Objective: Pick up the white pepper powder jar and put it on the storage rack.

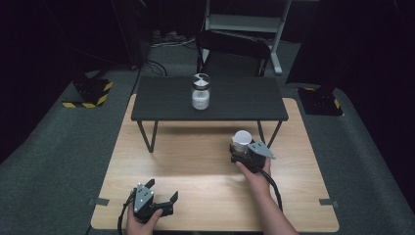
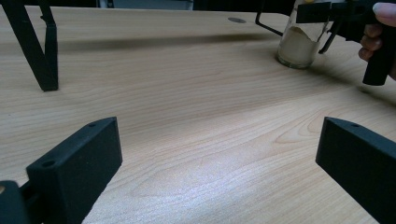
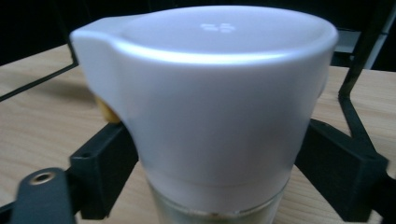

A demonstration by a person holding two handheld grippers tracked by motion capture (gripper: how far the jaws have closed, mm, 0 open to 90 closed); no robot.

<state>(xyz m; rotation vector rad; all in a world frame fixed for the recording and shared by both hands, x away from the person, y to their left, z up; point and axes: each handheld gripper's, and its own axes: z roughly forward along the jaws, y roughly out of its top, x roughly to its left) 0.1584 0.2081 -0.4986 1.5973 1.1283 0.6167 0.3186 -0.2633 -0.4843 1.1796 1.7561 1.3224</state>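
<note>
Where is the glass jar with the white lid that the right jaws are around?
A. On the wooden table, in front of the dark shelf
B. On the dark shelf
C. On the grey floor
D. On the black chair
A: the glass jar with the white lid stands on the light wooden table, just in front of the dark shelf, between the jaws of the right gripper.

No readable text or numbers; the white lid bears only a tiny blurred embossed mark at its top.
</note>
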